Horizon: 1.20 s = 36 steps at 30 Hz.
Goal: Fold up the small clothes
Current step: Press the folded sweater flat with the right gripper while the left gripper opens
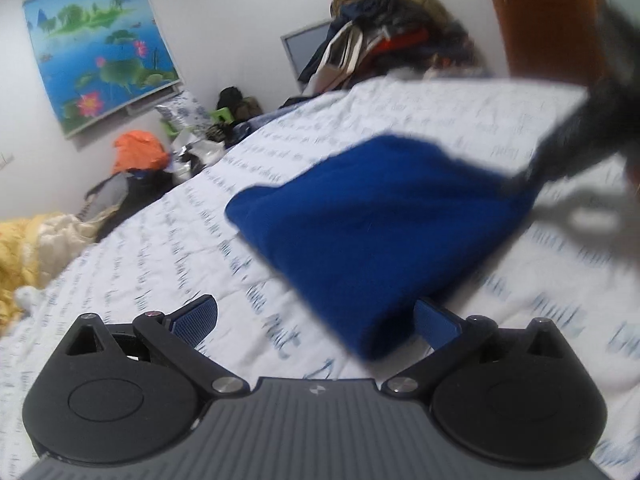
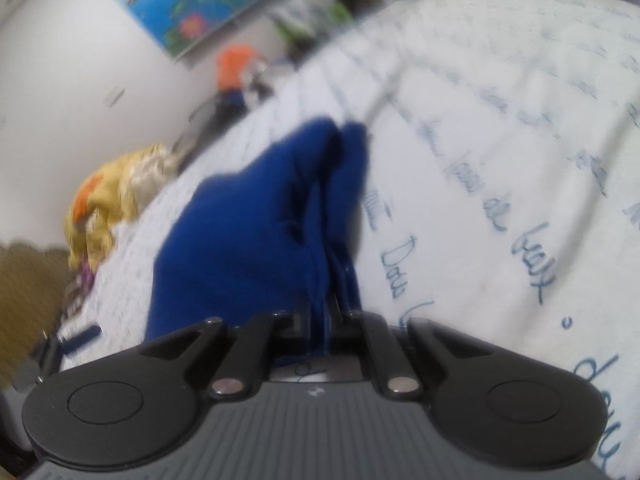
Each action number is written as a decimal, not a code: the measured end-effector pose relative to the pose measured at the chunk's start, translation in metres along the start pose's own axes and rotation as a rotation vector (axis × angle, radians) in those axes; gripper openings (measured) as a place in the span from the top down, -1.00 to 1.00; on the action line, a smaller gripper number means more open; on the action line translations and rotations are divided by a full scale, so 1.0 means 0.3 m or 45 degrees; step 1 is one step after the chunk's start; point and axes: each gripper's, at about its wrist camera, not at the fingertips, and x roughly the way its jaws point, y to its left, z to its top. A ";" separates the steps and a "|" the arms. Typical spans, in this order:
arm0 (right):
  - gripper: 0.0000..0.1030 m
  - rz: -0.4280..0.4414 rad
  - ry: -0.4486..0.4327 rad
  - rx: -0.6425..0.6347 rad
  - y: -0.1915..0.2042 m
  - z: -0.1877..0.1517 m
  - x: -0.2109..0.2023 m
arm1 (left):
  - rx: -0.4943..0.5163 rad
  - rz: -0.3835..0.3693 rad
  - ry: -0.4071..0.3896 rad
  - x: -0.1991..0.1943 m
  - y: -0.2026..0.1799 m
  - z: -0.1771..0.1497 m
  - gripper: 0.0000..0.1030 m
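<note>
My right gripper (image 2: 326, 312) pinched the soft, light blue cloth (image 1: 380, 232) by its bunched edge on the bed (image 1: 160, 248), while my left gripper (image 1: 316, 320) stood open at the near corner, a fair second hold.

On my left claw (image 1: 316, 322) I see a grey ribbed housing with a small white logo, flanked by two black rounded lobes, each bearing a raised oval disc. Black link arms pivot on silver screw heads and carry blue textured pads (image 1: 198, 320). My right claw (image 2: 326, 312) has the same build: grey ribbed body, black lobes, black links, silver screws. Its pads are hidden.
</note>
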 end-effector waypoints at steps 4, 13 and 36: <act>0.58 -0.136 -0.068 -0.159 0.049 0.041 -0.042 | -0.181 -0.037 -0.034 0.013 0.065 0.087 -1.00; 0.46 -0.095 -0.131 -0.348 0.149 0.197 0.112 | -0.489 0.096 0.151 0.283 0.101 0.214 -1.00; -0.12 -0.331 -0.136 -0.420 0.121 0.113 0.168 | -0.536 0.054 0.274 0.334 0.025 0.139 -1.00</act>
